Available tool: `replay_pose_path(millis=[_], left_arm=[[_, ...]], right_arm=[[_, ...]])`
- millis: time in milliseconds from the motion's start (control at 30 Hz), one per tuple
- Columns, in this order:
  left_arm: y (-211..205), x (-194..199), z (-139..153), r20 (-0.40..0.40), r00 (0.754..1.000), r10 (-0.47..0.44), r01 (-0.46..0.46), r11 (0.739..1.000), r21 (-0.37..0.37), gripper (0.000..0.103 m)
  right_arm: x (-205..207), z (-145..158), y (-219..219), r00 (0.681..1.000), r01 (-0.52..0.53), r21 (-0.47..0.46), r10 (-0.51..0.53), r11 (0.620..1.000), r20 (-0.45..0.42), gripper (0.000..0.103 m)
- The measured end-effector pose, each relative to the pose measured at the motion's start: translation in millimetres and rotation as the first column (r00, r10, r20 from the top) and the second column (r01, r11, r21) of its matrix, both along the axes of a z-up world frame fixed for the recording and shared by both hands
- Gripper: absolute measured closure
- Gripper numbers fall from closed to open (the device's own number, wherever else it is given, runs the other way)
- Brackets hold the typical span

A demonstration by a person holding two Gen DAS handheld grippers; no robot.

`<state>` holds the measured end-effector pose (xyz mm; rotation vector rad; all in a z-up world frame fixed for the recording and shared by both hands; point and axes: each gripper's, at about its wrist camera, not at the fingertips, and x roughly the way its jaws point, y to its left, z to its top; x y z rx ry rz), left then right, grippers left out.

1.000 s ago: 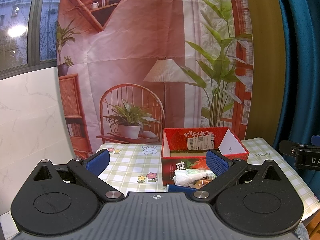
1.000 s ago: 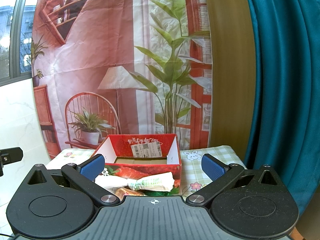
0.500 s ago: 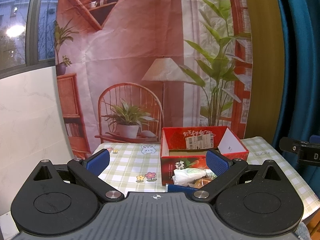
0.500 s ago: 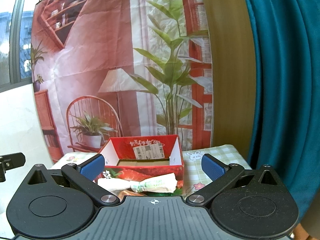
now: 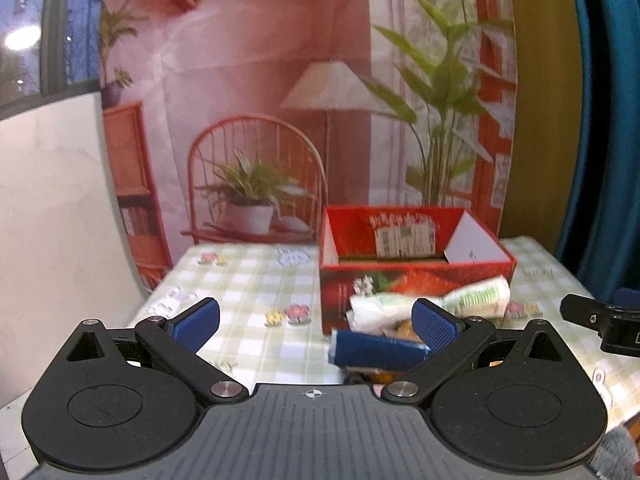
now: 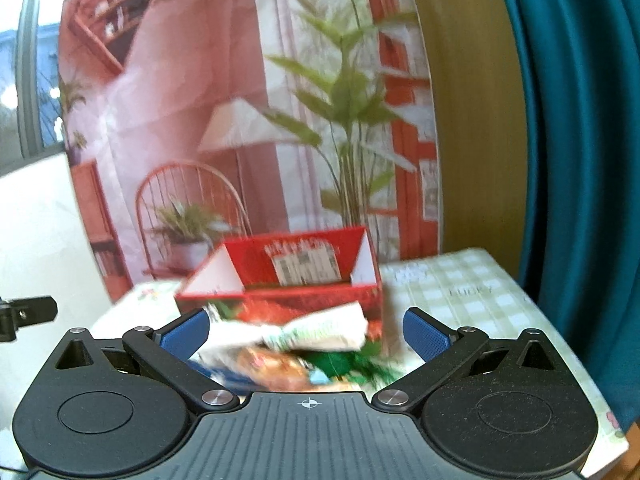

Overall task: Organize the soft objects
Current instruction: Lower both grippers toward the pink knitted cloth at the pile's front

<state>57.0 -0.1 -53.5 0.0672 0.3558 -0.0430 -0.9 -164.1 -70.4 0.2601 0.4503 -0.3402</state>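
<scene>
Red box (image 5: 414, 276) at 12 o'clock on the table (image 5: 248, 280), open; contents hidden. Packets (image 5: 400, 312) lie before it. Left claw (image 5: 316, 320) and right claw (image 6: 306, 330) both spread, holding nothing.

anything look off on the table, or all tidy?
Not tidy: the soft packets lie heaped on the checked tablecloth against the front of the red box, none visibly inside it. Both views are motion-blurred. Nothing looks spilled or damaged.

Red box (image 5: 414, 276), green-checked tablecloth (image 5: 248, 284), blue-padded tongs (image 5: 316, 326), teal curtain (image 6: 568, 140).
</scene>
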Motion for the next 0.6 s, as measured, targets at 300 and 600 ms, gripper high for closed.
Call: replay_pose_path(millis=[300,600], left_arm=[[7,34,-53,-0.122,0.989,-0.078,0.076,0.997,-0.016,0.005],[-5,42,-103,-0.338,0.926,-0.168,0.099,0.972,-0.212,0.014]], right_arm=[[12,-55,-5,0.996,-0.020,0.019,0.022,1.000,-0.084,0.000],[17,-98,-11,0.985,-0.043,0.043,0.049,0.998,-0.165,0.016]])
